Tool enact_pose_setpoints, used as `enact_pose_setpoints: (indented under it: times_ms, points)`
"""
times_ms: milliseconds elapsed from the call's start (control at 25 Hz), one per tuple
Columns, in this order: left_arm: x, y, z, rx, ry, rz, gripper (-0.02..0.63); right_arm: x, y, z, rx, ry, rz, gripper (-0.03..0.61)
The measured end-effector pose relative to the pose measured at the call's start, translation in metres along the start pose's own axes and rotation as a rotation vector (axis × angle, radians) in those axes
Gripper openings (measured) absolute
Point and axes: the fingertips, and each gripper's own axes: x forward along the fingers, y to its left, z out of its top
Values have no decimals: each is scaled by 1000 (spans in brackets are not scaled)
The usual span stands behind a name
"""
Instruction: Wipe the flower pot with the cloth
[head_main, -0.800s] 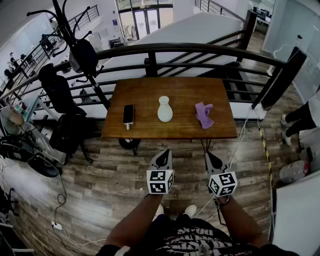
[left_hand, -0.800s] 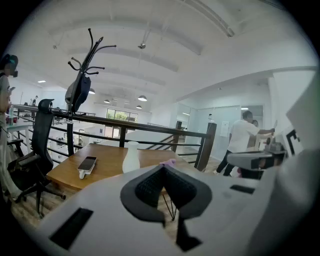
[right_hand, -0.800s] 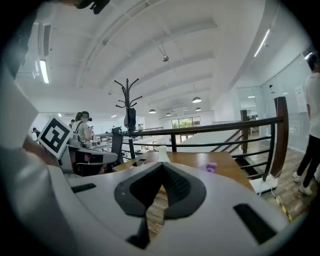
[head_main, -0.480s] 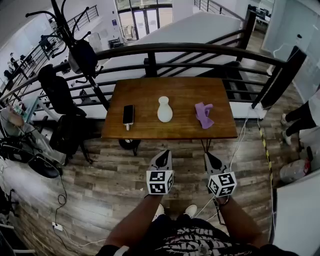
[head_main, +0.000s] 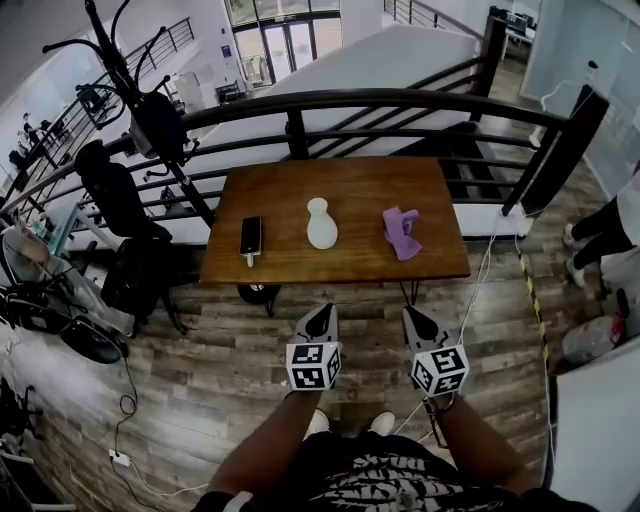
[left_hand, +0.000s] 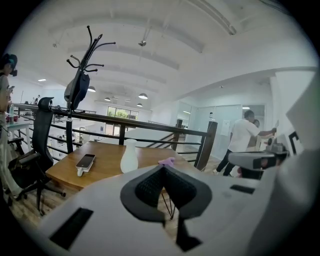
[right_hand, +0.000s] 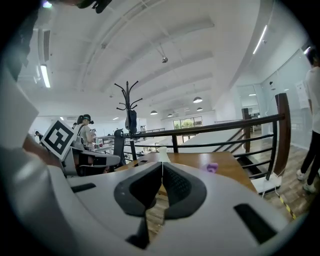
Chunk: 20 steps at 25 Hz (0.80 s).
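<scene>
At the far left of the head view a black coat stand (head_main: 112, 62) and an office chair (head_main: 118, 195) stand beside the railing (head_main: 400, 98). The wooden bench (head_main: 290, 190) sits just in front of that railing. On it, from left to right, you have 3 things in a row, all apart from each other: a dark phone (head_main: 250, 237) near the left edge, the white flower pot (head_main: 321, 224) upright at about the middle, and the purple cloth (head_main: 401, 232) lying crumpled to its right.

You stand back from the bench on the plank floor (head_main: 200, 350), with both grippers held short of the bench's near edge and touching nothing. Your left gripper (head_main: 322, 313) points toward the flower pot; its jaws are pressed together with nothing between them. Your right gripper (head_main: 413, 316) points toward the cloth's side of the bench, and its jaws are likewise fully closed and empty. At the right edge, another person's legs (head_main: 600, 228) stand on the floor beyond the railing post.
</scene>
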Motion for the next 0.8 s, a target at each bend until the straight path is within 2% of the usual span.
enact_pose_setpoints:
  times_ms: [480,800]
  points:
    - [2,-23,3,2,-18,58,3,-6,-26,2,-12,2,61,-2]
    - [23,-2,8,-3,-14,61,2,18,-33,0,-12,14,60,-2]
